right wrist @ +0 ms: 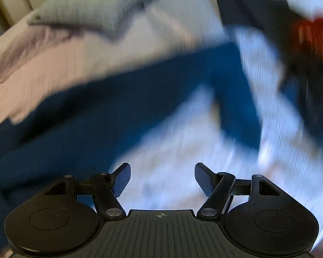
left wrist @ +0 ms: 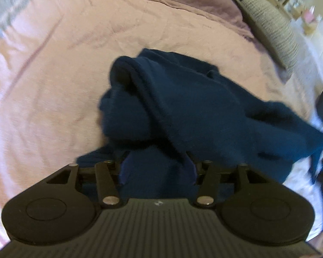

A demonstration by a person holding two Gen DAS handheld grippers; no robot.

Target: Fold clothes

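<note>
A dark blue garment lies crumpled on the pink bed sheet. In the left wrist view my left gripper has a bunch of this blue cloth between its fingers, which the fabric mostly hides. The garment spreads away to the right. In the blurred right wrist view the same blue garment stretches across the bed, with a sleeve or leg hanging toward me. My right gripper is open and empty above pale sheet, just in front of the garment.
A grey knitted pillow lies at the far right of the bed; it shows in the right wrist view too. Dark clothes and something red lie at the upper right. Room furniture stands beyond the bed.
</note>
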